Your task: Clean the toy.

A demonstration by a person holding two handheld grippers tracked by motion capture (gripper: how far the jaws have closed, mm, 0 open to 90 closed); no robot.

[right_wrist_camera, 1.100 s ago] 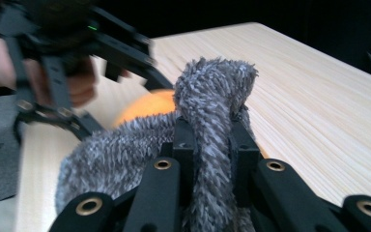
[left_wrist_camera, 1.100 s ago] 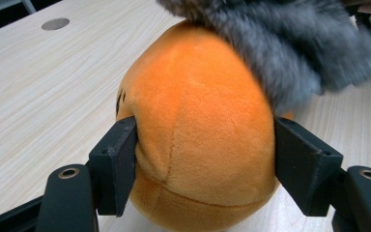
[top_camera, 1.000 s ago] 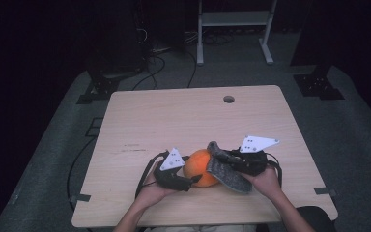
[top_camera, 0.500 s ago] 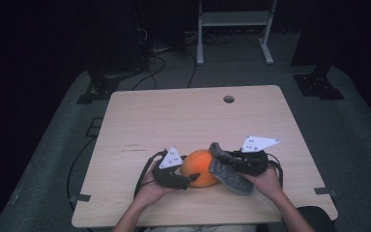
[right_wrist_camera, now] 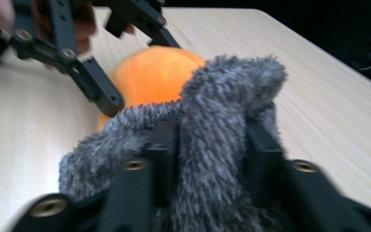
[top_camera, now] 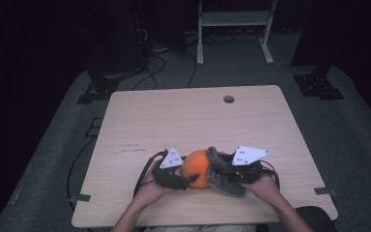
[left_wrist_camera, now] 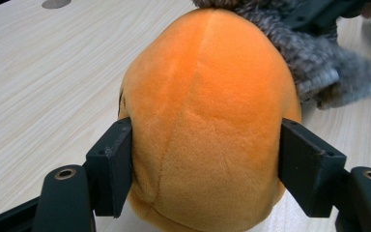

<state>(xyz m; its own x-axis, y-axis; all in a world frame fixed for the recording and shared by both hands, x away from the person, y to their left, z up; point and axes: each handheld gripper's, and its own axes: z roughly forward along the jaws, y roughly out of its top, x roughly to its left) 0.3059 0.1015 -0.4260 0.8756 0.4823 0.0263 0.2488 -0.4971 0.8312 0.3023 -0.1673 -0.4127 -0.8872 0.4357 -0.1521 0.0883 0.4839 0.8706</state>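
Note:
An orange plush ball [top_camera: 198, 166] [left_wrist_camera: 207, 96] rests on the wooden table [top_camera: 188, 121] near its front edge. My left gripper [top_camera: 192, 177] [left_wrist_camera: 207, 164] is shut on it, pads pressing into both sides; its jaws have just been closing on the plush. A grey fuzzy cloth [top_camera: 221, 178] [right_wrist_camera: 212, 111] lies draped against the ball's right side. My right gripper [top_camera: 216, 170] [right_wrist_camera: 212, 145] has a fold of this cloth between its jaws. They have just been opening, and the fold still fills the gap and touches both pads.
A small round hole [top_camera: 228, 99] sits near the table's far edge. Cables trail from both grippers by the person's hands. A metal stand [top_camera: 232, 29] and dark floor lie beyond the table.

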